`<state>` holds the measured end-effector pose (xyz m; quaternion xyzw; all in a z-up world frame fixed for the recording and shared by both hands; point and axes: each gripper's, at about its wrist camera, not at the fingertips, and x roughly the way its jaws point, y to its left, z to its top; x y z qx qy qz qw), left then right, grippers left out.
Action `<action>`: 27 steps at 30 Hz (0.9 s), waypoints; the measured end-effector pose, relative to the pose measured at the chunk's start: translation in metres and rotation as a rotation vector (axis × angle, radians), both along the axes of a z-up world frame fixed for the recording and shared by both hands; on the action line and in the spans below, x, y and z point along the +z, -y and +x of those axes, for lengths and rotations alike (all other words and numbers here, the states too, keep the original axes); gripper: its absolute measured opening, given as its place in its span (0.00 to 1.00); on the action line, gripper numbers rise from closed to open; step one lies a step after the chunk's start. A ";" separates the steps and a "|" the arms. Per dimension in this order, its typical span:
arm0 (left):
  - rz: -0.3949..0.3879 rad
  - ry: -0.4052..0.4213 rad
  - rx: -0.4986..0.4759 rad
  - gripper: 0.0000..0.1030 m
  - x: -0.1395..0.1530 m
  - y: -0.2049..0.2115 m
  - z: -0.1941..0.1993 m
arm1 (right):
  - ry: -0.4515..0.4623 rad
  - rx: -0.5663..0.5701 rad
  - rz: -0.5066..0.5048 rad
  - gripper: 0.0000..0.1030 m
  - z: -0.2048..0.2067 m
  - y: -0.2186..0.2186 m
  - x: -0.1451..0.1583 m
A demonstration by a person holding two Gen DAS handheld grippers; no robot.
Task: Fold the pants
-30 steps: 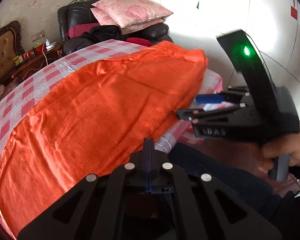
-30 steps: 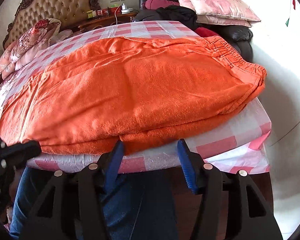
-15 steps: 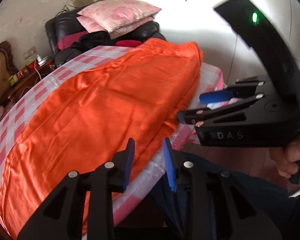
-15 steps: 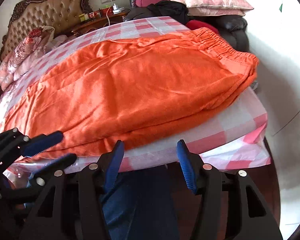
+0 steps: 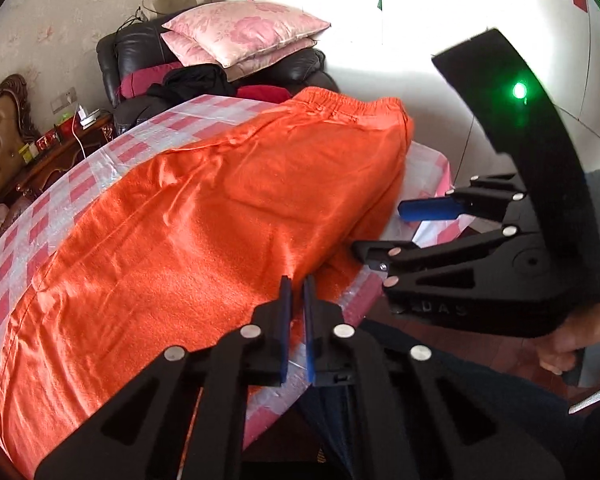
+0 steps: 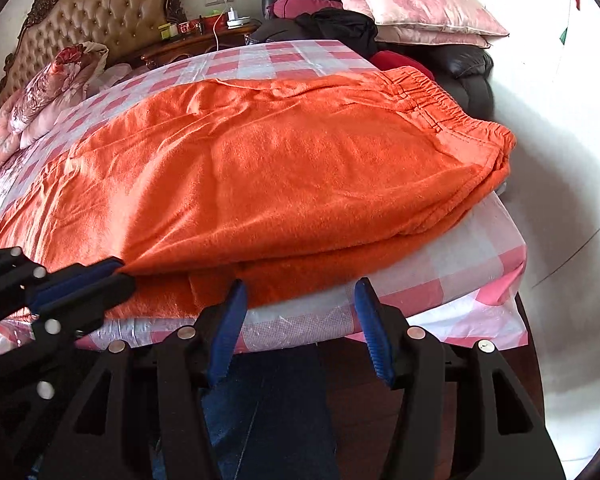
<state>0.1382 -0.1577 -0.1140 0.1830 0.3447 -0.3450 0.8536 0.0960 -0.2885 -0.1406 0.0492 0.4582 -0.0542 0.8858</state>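
At the bed's edge, left hand-held gripper (image 5: 297,296) pinches orange pants (image 5: 204,216); right hand-held gripper (image 6: 300,312) gapes empty.

The pants (image 6: 284,172) are bright orange all over. The sheet (image 6: 432,276) under them is checked pink and white. The 2 pillows (image 6: 412,4) are pale pink with rose flowers. Both grippers are black with blue pads (image 6: 370,328). The headboard (image 6: 92,20) is tan, framed in dark brown.
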 end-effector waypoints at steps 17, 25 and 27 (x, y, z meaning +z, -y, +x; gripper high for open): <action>0.022 -0.009 -0.031 0.02 -0.024 0.007 -0.008 | 0.088 -0.063 0.022 0.51 -0.011 0.019 0.037; -0.129 -0.094 0.010 0.20 -0.009 -0.035 -0.009 | 0.010 0.005 -0.065 0.47 0.032 0.013 0.012; -0.247 -0.119 0.108 0.35 0.004 -0.079 -0.006 | 0.013 0.036 -0.137 0.49 0.025 0.009 0.010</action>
